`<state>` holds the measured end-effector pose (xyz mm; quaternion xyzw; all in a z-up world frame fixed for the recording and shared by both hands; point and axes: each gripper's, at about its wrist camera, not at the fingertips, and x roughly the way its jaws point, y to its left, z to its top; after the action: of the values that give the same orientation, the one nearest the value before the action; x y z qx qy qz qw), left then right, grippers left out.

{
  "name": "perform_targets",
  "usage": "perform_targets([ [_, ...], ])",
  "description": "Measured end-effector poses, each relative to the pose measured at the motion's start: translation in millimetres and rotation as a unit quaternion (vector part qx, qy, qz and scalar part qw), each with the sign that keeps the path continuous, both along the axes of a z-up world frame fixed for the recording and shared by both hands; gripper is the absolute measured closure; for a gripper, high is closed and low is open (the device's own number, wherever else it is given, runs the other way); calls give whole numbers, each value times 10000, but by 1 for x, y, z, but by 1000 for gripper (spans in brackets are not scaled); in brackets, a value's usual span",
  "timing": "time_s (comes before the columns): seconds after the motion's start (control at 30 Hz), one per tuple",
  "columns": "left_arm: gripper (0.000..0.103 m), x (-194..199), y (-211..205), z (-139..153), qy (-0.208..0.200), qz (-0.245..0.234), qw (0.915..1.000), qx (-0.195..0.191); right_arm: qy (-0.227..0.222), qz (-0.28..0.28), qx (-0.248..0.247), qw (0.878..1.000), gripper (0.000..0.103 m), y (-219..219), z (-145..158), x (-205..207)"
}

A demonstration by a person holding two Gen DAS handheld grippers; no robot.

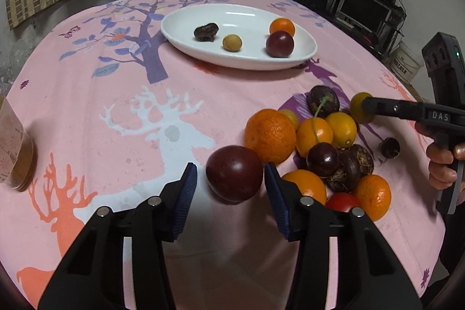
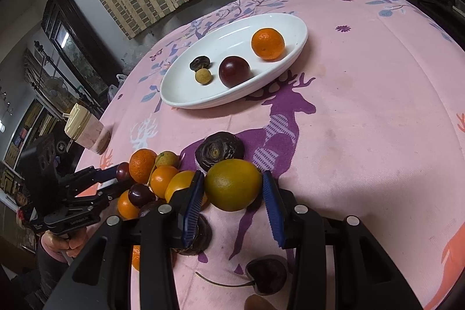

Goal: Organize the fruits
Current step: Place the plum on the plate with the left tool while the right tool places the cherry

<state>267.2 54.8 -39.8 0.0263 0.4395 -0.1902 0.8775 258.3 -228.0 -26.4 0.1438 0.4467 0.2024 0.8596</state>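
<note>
Left gripper (image 1: pixel 230 180): fingers wide, blue pads on either side of a dark red plum (image 1: pixel 234 177) at lower centre of the left wrist view. A gap shows at the left pad; contact at the right pad cannot be told. The plum sits on the pink cloth (image 1: pixel 116 95).

Right gripper (image 2: pixel 232 199): fingers wide, straddling a yellow-green citrus (image 2: pixel 233 184) at lower centre of the right wrist view, with gaps visible on both sides. The citrus rests on the cloth at the right end of the fruit pile (image 2: pixel 154 182).

The pile, at right centre of the left wrist view, holds oranges, dark plums, wrinkled dark fruits and one red fruit, all touching. A cherry (image 2: pixel 266 275) with stem lies alone at the bottom of the right wrist view.

White oval plate (image 1: pixel 180 39): upper centre, well apart from the pile. It contains an orange (image 1: pixel 282 26), a plum (image 1: pixel 279 44), a small tan fruit (image 1: pixel 232 42) and a wrinkled dark fruit (image 1: pixel 205 32).

A jar (image 1: pixel 14 147) stands at the left edge of the left wrist view.
</note>
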Motion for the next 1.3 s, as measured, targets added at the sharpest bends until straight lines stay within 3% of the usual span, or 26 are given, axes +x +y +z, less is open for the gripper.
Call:
perform_targets([
  [0.13,64,2,2,-2,92,-36,9998,-179,-32,18,-2,10000,61,1,1,-2],
  [0.27,65,-1,2,1,24,67,9999,-73,-39,38,-10,10000,61,1,2,-3],
  [0.43,65,5,17,27,-158,338,9984,-425,-368,134,-43,9992,62,4,14,-3],
  [0.63,65,71,-10,55,-323,310,9984,-352,-909,102,-299,9954,62,17,42,39],
  [0.83,65,144,-38,49,-188,464,9979,-404,-992,107,-681,9927,62,37,48,106],
  [0.97,64,169,-43,42,-142,618,9976,-283,-984,280,-817,9914,61,54,39,134],
  [1.0,62,171,-43,41,-145,651,9975,-232,-1077,290,-839,9902,52,56,38,135],
  [1.07,30,170,-42,41,-227,767,9968,-45,-1164,293,-826,9893,42,56,40,131],
  [1.1,24,163,-41,45,-345,856,9957,53,-1166,331,-740,9899,42,54,42,124],
  [1.2,16,138,-33,58,-694,884,9936,131,-1160,479,-572,9904,42,48,48,98],
  [1.3,9,105,-19,67,-802,1102,9907,47,-1252,588,-729,9877,40,46,50,65],
])
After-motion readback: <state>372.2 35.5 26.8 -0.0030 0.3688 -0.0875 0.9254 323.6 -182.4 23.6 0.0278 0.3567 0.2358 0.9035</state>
